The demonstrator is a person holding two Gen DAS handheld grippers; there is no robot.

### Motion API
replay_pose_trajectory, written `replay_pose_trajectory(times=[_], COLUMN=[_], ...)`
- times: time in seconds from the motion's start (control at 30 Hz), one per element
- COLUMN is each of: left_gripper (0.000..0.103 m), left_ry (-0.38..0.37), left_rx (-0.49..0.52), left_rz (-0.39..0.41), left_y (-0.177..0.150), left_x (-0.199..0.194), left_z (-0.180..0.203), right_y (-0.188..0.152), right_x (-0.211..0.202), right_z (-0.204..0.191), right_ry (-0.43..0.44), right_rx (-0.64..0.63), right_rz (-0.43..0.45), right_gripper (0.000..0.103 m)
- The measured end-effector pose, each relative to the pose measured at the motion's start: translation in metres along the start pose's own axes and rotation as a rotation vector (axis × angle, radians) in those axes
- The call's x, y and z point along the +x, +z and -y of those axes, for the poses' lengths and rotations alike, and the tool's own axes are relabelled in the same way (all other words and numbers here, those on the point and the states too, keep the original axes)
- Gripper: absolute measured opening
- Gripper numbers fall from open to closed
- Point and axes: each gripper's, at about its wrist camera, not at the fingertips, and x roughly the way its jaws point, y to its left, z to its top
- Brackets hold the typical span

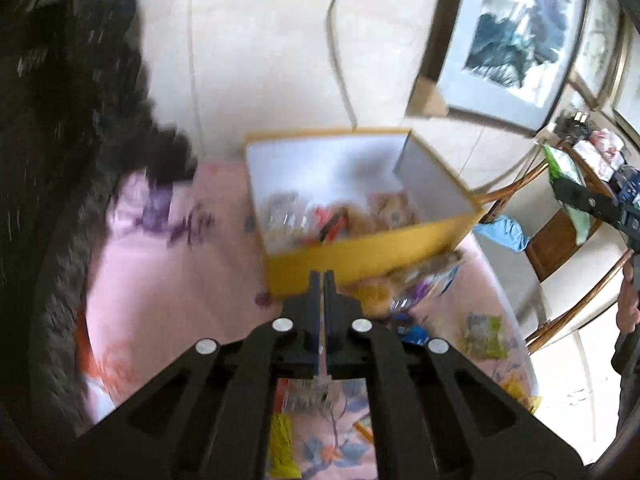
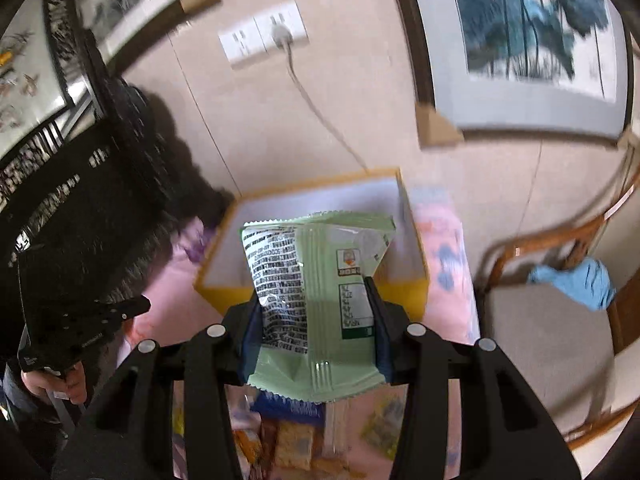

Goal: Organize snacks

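Note:
A yellow box (image 1: 360, 258) with a white inside stands on the pink flowered tablecloth (image 1: 168, 280) and holds several snack packs (image 1: 320, 220). My left gripper (image 1: 323, 276) is shut and empty, just in front of the box's near wall. My right gripper (image 2: 314, 292) is shut on a pale green snack bag (image 2: 316, 280), held upright in front of the box (image 2: 224, 292). In the left wrist view the right gripper (image 1: 576, 196) shows at the far right with the green bag (image 1: 564, 168).
Loose snack packs (image 1: 484, 334) lie on the cloth right of and below my left gripper. A black furry coat (image 1: 60, 160) fills the left side. A wooden chair (image 2: 560, 320) with a blue cloth (image 2: 580, 280) stands to the right. A cable (image 1: 340, 60) hangs from the wall socket.

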Motion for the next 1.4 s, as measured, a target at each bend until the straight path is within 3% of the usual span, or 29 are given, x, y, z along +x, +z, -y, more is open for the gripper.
replay_pose_trajectory(times=[0.23,0.3,0.37,0.43,0.47,0.5,0.57,0.6,0.63,0.7,0.77,0.87,0.97,1.07,1.2,1.33,1.4], left_gripper=[0.001,0.001,0.001,0.020,0.056,0.072,0.072,0.069,0.068,0.070,0.071,0.039,0.036,0.035,0.035,0.035,0.035], left_ry=[0.011,0.040,0.049,0.056,0.055,0.088,0.170,0.186,0.188,0.197,0.204,0.146,0.145,0.127,0.115,0.154,0.224], left_rx=[0.083,0.107,0.131,0.148,0.187,0.278,0.378,0.363,0.278,0.156,0.093,0.083,0.165,0.178,0.211,0.174,0.054], left_rz=[0.087,0.069,0.003,-0.114,-0.151,-0.191,-0.267,-0.320,-0.382,-0.433,-0.394,-0.417,-0.431,-0.398,-0.296,-0.151,-0.055], left_y=[0.053,0.058,0.051,0.026,0.007,-0.020,-0.063,-0.079,-0.096,-0.112,-0.118,-0.120,-0.115,-0.102,-0.070,0.011,0.063], left_x=[-0.015,-0.008,0.006,0.027,0.035,0.047,0.074,0.089,0.107,0.129,0.138,0.150,0.148,0.130,0.082,0.050,0.040], left_z=[0.017,0.020,0.019,0.019,0.022,0.030,0.034,0.031,0.019,0.000,-0.011,-0.005,0.010,0.019,0.034,0.038,0.031], right_y=[0.058,0.077,0.090,0.093,0.094,0.093,0.089,0.087,0.085,0.080,0.076,0.073,0.070,0.071,0.080,0.093,0.100], right_x=[-0.007,-0.003,0.003,0.007,0.008,0.008,0.010,0.012,0.014,0.019,0.023,0.028,0.027,0.019,0.011,0.021,0.033], right_z=[-0.011,-0.015,-0.014,-0.015,-0.016,-0.017,-0.017,-0.016,-0.014,-0.011,-0.008,-0.004,-0.004,-0.005,-0.005,-0.007,-0.007], right_ry=[0.031,0.046,0.067,0.069,0.072,0.073,0.075,0.081,0.088,0.084,0.072,0.067,0.073,0.073,0.082,0.081,0.090], right_rx=[-0.030,-0.033,-0.021,-0.014,-0.019,-0.027,-0.034,-0.024,-0.012,0.000,0.003,0.023,0.030,0.031,0.030,0.034,0.042], right_rz=[0.094,0.106,0.104,0.102,0.104,0.107,0.101,0.093,0.082,0.063,0.049,0.032,0.022,0.035,0.058,0.051,0.034], right_gripper=[0.046,0.046,0.046,0.046,0.046,0.046,0.046,0.046,0.046,0.046,0.046,0.046,0.046,0.046,0.046,0.046,0.046])
